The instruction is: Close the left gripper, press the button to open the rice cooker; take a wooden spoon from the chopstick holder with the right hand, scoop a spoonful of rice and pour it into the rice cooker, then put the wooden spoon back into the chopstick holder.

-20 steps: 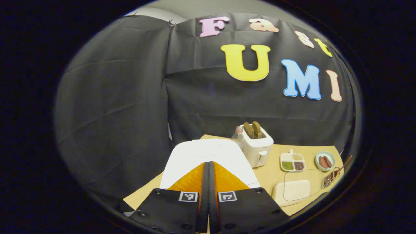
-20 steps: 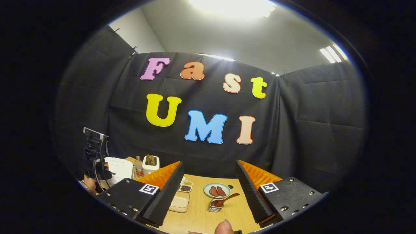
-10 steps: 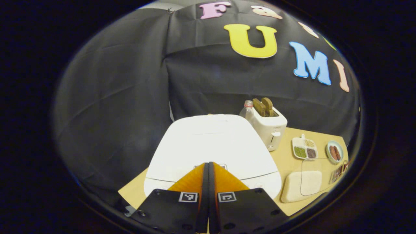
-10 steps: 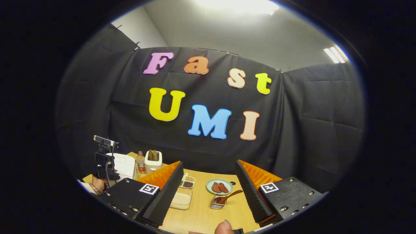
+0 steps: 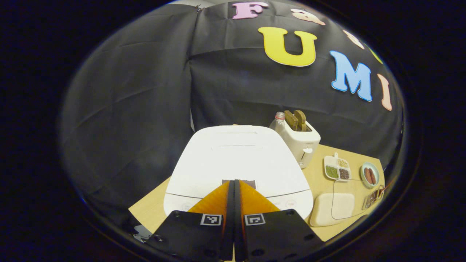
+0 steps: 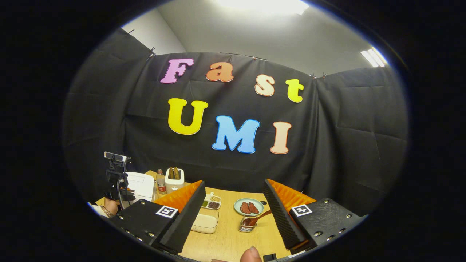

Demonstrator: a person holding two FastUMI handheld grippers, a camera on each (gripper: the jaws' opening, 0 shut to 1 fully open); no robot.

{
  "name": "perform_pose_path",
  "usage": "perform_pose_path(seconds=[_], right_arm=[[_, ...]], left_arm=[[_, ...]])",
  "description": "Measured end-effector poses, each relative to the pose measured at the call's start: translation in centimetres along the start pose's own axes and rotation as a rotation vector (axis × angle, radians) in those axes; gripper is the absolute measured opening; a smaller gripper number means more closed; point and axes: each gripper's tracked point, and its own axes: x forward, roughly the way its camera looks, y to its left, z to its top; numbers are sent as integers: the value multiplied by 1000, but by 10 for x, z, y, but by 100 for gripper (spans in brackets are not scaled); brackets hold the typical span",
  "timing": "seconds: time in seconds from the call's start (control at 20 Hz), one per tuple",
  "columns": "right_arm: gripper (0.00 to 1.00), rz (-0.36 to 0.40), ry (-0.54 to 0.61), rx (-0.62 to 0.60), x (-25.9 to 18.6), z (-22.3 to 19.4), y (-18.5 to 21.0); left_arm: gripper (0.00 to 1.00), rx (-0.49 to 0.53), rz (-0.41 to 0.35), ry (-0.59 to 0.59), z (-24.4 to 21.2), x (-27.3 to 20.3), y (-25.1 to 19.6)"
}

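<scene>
The left hand-held gripper (image 5: 234, 185) is hanging over the front of the white rice cooker (image 5: 236, 160), its fingers pressed together, their tips at the dark button (image 5: 238, 181) on the closed lid; whether they are touching it cannot be told. The right hand-held gripper (image 6: 233, 196) is hovering above the wooden surface (image 6: 225, 236) with its fingers spread wide apart, holding nothing. Between them, farther off, the wooden spoon (image 6: 256, 219) is leaning in the chopstick holder (image 6: 247, 227), near a container of rice (image 6: 205, 222).

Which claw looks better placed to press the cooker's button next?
Left. The left claw, shut, sits at the closed rice cooker lid's front edge; the right claw hangs open farther off.
</scene>
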Motion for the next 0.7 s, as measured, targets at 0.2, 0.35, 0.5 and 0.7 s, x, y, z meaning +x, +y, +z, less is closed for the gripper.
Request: perform_pose_path(seconds=[0.2, 0.35, 0.5, 0.7], right_arm=[[98, 10, 1, -5, -4, -1, 2], [98, 8, 2, -7, -9, -2, 3], [98, -2, 1, -6, -10, -3, -1], [98, 2, 10, 0, -8, -6, 1]], left_arm=[[9, 60, -1, -23, 10, 10, -4], [8, 92, 8, 41, 6, 21, -7], [9, 81, 16, 62, 3, 19, -8], [9, 76, 5, -64, 39, 3, -6]])
